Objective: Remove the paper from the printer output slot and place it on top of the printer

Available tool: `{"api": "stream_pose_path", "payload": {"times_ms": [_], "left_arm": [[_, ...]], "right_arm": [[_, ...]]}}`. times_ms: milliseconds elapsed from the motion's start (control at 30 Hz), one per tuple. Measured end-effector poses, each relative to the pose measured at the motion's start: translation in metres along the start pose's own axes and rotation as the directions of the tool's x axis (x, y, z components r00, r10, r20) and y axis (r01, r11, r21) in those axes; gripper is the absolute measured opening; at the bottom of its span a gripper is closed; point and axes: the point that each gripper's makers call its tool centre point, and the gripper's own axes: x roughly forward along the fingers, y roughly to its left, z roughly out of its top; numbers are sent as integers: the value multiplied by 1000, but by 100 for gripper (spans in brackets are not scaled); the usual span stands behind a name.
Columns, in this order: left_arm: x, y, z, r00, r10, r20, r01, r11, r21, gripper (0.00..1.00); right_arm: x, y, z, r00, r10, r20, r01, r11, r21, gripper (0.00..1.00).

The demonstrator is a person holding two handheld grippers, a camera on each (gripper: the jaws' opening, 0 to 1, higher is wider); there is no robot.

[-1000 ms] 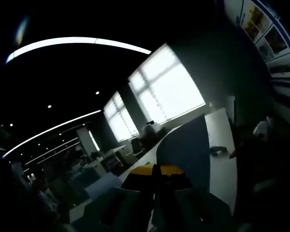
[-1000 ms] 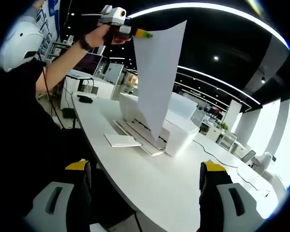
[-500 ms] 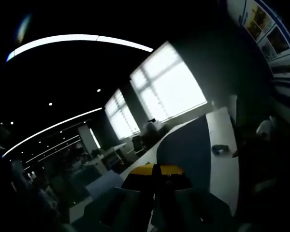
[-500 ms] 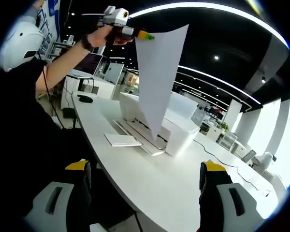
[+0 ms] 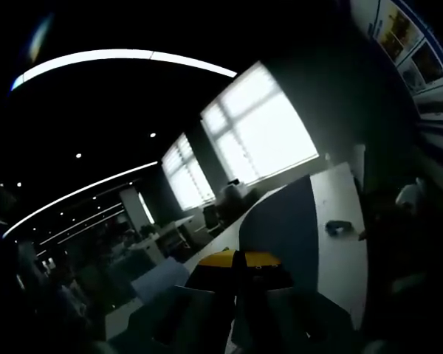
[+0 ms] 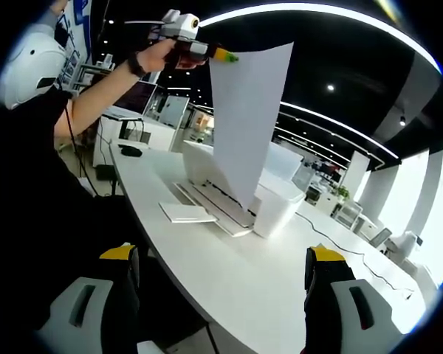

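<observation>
We have the paper (image 6: 249,125) out of the slot: our left gripper (image 6: 223,55) pinches its top corner, hanging it above the printer (image 6: 273,203). Laying it on top remains. Our right gripper (image 6: 221,284) waits, jaws apart and empty.

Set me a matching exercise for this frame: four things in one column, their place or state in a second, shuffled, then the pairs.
Things:
1. paper
2. printer
3. left claw
4. right claw

Place or state:
A. sits on the white desk
B. open, holding nothing, low over the desk edge
C. hangs in the air above the printer
D. raised high, shut on the sheet's top corner

Pairs: 1-C, 2-A, 3-D, 4-B
</observation>
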Motion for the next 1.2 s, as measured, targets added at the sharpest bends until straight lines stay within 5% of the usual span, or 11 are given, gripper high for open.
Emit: {"api": "stream_pose_path", "payload": {"times_ms": [1200], "left_arm": [[11, 9, -7, 1000, -14, -11, 14, 999, -49, 6]], "right_arm": [[1, 0, 1, 1000, 1, 1, -1, 1000, -2, 88]]}}
